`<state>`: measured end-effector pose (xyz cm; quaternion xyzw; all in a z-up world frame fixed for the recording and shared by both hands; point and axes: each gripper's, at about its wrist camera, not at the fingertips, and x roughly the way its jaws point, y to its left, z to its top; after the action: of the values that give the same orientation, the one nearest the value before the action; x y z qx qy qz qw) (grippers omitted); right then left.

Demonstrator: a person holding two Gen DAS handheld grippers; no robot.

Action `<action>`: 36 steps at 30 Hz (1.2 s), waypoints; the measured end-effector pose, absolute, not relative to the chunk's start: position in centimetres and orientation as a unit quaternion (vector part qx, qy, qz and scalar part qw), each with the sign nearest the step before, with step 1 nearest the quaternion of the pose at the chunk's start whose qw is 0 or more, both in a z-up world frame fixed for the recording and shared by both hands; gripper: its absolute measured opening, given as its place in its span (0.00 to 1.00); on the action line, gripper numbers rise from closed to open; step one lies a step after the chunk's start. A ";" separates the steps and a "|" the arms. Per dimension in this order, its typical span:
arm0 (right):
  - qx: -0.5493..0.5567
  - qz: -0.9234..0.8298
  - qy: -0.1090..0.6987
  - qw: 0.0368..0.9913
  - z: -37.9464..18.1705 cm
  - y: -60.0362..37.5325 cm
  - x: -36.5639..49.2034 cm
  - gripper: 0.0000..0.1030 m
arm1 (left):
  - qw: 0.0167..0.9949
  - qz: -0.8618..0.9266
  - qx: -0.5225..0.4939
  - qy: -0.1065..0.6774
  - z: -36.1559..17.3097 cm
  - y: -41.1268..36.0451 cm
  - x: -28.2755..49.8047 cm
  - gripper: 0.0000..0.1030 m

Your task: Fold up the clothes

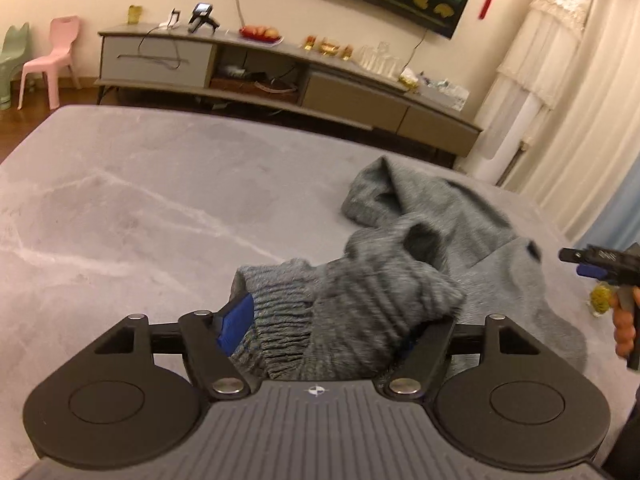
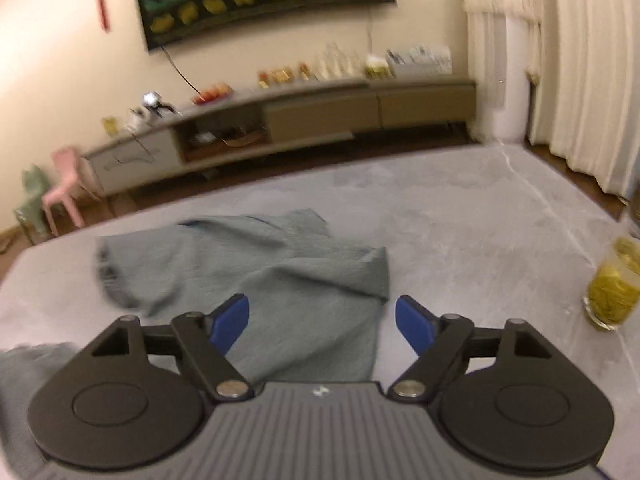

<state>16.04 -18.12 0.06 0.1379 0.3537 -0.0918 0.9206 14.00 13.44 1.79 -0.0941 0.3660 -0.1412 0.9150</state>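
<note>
Warm, dim indoor light tints both views yellow, with soft shadows and no hard glare. Fisheye distortion bends the far cabinet [image 1: 280, 76] and darkens the corners. The right wrist view is motion-blurred throughout; in the left, the near sweater [image 1: 380, 288] smears while the far wall stays sharper.

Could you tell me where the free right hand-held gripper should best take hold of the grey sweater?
Probably the flat lower edge of the grey sweater, lying just ahead of the open right hand-held gripper. Come in low from the near side; the left hand-held gripper already holds a ribbed, bunched part.
</note>
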 end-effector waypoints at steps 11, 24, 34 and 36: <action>0.154 -0.019 0.269 0.951 4.9 -18.4 16.6 0.02 | 0.942 -0.130 -0.172 0.258 5.7 16.7 13.9 0.10; 0.117 -0.036 0.388 0.913 -4.1 -16.7 24.6 0.79 | 0.954 -0.088 -0.203 0.204 7.5 21.6 10.6 0.09; 0.055 -0.008 0.379 0.924 -2.7 -13.6 24.9 0.09 | 0.961 -0.063 -0.206 0.171 8.6 22.5 10.1 0.09; 0.080 -0.002 0.348 0.934 -0.4 -14.1 23.2 0.09 | 0.963 -0.058 -0.207 0.165 8.8 22.7 10.0 0.09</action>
<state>23.24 -14.13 -0.43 0.0799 0.3480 -0.0022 0.9341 9.96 22.65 8.77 -0.2065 0.1646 -0.0580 0.9628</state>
